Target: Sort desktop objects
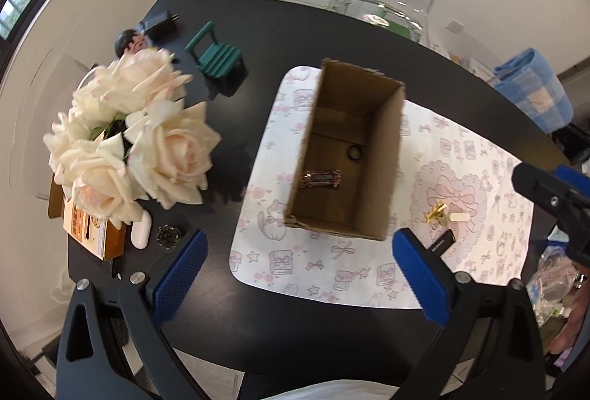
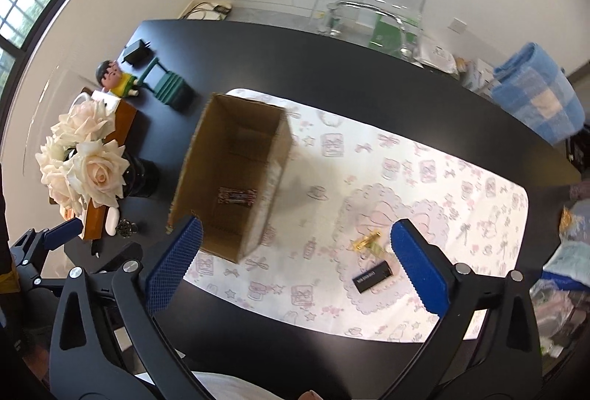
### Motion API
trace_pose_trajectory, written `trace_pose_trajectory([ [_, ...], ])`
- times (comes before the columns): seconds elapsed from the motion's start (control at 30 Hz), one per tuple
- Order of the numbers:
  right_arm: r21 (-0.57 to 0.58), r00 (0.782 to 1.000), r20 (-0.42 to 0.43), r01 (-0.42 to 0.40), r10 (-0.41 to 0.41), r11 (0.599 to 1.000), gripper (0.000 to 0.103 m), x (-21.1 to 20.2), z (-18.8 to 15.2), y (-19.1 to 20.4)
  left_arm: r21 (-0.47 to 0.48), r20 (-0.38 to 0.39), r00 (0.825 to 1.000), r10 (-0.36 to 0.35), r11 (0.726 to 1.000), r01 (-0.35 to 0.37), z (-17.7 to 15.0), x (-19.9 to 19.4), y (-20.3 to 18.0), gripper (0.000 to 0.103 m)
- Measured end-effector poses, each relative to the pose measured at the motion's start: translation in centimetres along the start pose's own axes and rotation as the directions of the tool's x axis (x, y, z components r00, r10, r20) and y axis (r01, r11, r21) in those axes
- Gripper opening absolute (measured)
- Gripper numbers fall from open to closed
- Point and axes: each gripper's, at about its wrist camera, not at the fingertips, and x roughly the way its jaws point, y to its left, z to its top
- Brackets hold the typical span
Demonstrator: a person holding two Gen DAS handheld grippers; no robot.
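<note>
Open brown cardboard box [image 1: 350, 156] upright on white placemat with pink print [image 1: 324, 267], black table [image 1: 258, 31]. Inside box: red-and-white candy wrapper [image 1: 320, 179], lettering unreadable; black ring [image 1: 354, 152]. Right of box on mat: gold clip [image 2: 365, 240], small white block [image 1: 458, 217], black rectangular stick [image 2: 371, 279] with white lettering, too small to read. Left gripper [image 1: 295, 271] jaws wide apart, nothing between. Right gripper [image 2: 295, 263] jaws wide apart, nothing between.

My open left gripper [image 1: 298, 278] hangs over bare table [image 1: 221, 319]. At centre frame the upright box [image 1: 354, 156] blocks the way, roses [image 1: 147, 141] crowd the left, and the mat [image 1: 479, 215] at right lies largely free beside it.
</note>
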Motion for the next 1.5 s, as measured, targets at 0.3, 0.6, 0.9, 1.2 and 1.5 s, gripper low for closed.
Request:
trace_pose_trajectory([
  [0.3, 0.13, 0.999, 0.003, 0.049, -0.05, 0.99, 0.103, -3.5, -6.0, -7.7, 0.131, 0.039, 0.999, -0.024, 0.991, 0.018, -1.0, -2.6, -6.9, 0.1],
  [0.6, 0.195, 0.996, 0.008, 0.08, -0.084, 0.977, 0.103, -6.3, -11.5, -13.7, 0.184, 0.043, 0.999, -0.033, 0.983, 0.025, -3.7, -3.6, -12.1, 0.1],
  [0.9, 0.216, 0.997, -0.003, 0.072, -0.074, 0.974, 0.103, -6.7, -15.9, -17.4, 0.189, 0.047, 0.999, -0.026, 0.982, 0.017, -5.9, -3.5, -15.2, 0.1],
  [1.2, 0.228, 0.997, -0.003, 0.073, -0.074, 0.971, 0.103, -6.9, -18.5, -19.4, 0.211, 0.042, 0.999, -0.028, 0.977, 0.019, -7.1, -3.3, -17.3, 0.1],
  [1.5, 0.232, 0.998, -0.006, 0.063, -0.064, 0.971, 0.103, -6.9, -19.5, -20.8, 0.223, 0.042, 0.998, -0.037, 0.975, 0.027, -7.5, -3.5, -19.2, 0.1],
])
